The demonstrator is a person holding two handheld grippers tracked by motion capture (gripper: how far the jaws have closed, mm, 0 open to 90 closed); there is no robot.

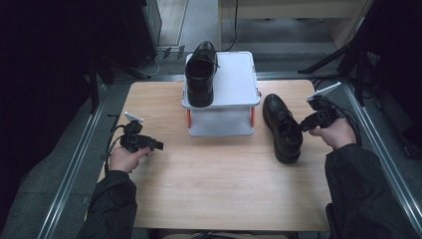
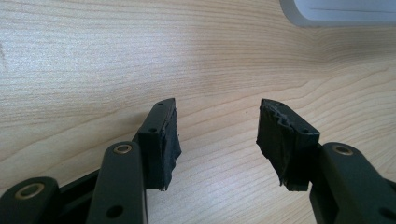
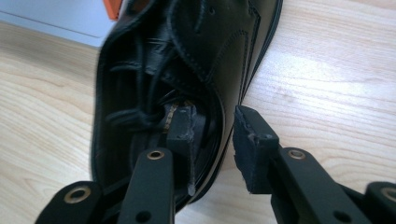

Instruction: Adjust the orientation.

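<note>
2 black leather lace-up shoes in view. Shoe 1 (image 1: 201, 74) sits on top of the white stand (image 1: 234, 79), along its left edge, toe pointing away from the person, heel end at the near edge. Shoe 2 (image 1: 282, 128) lies on the wooden table (image 1: 214, 184) just right of the stand, toe pointing away, heel toward the person.

1 white stand, 2 levels, orange posts between them, standing at the far middle of the table.

2 grippers, 1 per hand. Right gripper (image 1: 304, 125) is at shoe 2's right side near the opening. In the right gripper view its jaws straddle the shoe's side wall (image 3: 219, 107): 1 jaw inside the opening beside the laces, 1 jaw outside over the table. A gap shows between the outer pad and the leather, so the jaws are parted, not clamping the shoe. Shoe 2 rests on the table.

Left gripper (image 1: 158, 145) is held at the table's left side, well apart from both shoes and the stand. In the left gripper view (image 2: 217, 140) its 2 jaws stand wide apart with bare wood between them, nothing held; a corner of the stand (image 2: 341, 11) shows top right.

2 dark sleeves enter from the bottom.
</note>
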